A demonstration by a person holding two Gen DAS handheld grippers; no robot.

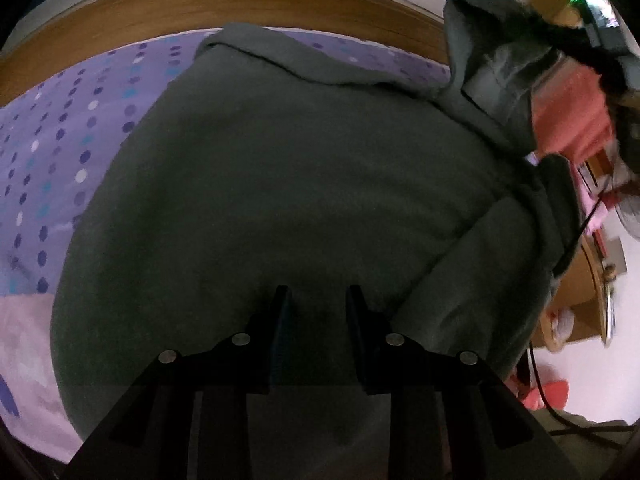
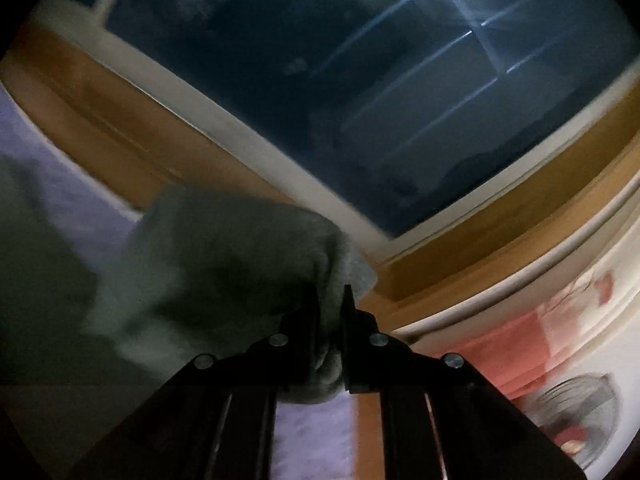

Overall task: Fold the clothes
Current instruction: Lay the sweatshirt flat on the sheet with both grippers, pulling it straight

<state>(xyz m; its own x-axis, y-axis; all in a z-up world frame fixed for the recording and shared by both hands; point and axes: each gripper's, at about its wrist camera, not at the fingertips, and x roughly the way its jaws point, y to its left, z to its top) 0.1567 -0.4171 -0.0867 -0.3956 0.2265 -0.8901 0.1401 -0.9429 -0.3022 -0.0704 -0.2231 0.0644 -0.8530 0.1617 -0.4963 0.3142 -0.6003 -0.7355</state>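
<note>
Right gripper (image 2: pixel 330 292) jaws clamped on cloth; left gripper (image 1: pixel 319 294) jaws slightly parted.

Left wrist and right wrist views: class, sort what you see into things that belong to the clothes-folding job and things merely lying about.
Belongs to the job:
- grey-green garment
- right gripper, shut on a fold of it
- left gripper, poised over it

Just lying about:
- dotted purple bedsheet
- wooden bed frame
- fan
- orange cloth

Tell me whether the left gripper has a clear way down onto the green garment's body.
Probably yes. The left gripper hovers right over the green garment, jaws partly open, nothing between them and the cloth. The right gripper pinches another part off to one side.
</note>
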